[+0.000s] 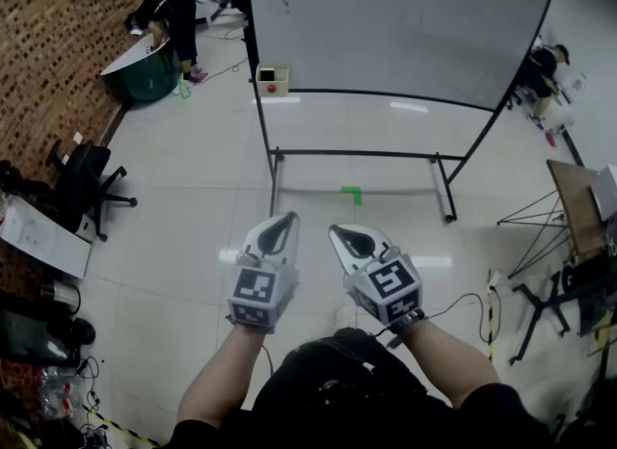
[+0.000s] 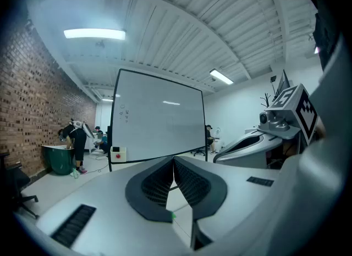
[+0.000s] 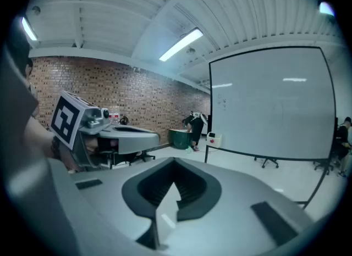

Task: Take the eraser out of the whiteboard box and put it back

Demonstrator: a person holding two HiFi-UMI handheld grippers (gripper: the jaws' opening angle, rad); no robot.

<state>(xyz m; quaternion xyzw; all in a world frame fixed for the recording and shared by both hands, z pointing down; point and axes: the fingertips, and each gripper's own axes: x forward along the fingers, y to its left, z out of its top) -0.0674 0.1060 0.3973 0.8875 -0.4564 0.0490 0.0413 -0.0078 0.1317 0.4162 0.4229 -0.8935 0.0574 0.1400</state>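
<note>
Floor [image 1: 193, 168]: pale glossy tiles, light glare in patches. Whiteboard stand [image 1: 357, 154] feet on it, green tape mark [image 1: 352, 194] between feet. Black swivel chair [image 1: 92, 182] at left edge. Green tub [image 1: 149, 76] far left, by brick wall.

Head view: up high, looking forward and steeply down, with the left hand-held gripper [image 1: 286, 220] and right hand-held gripper [image 1: 338, 233] close below and the whiteboard [image 1: 405, 28] farther off across the floor [image 1: 193, 206]. Left gripper view: low down, close behind its own jaws, facing the whiteboard nearly level. Right gripper view: the same, turned a bit toward the brick wall [image 3: 126, 93]. Shared by all three: whiteboard, brick wall, floor.
</note>
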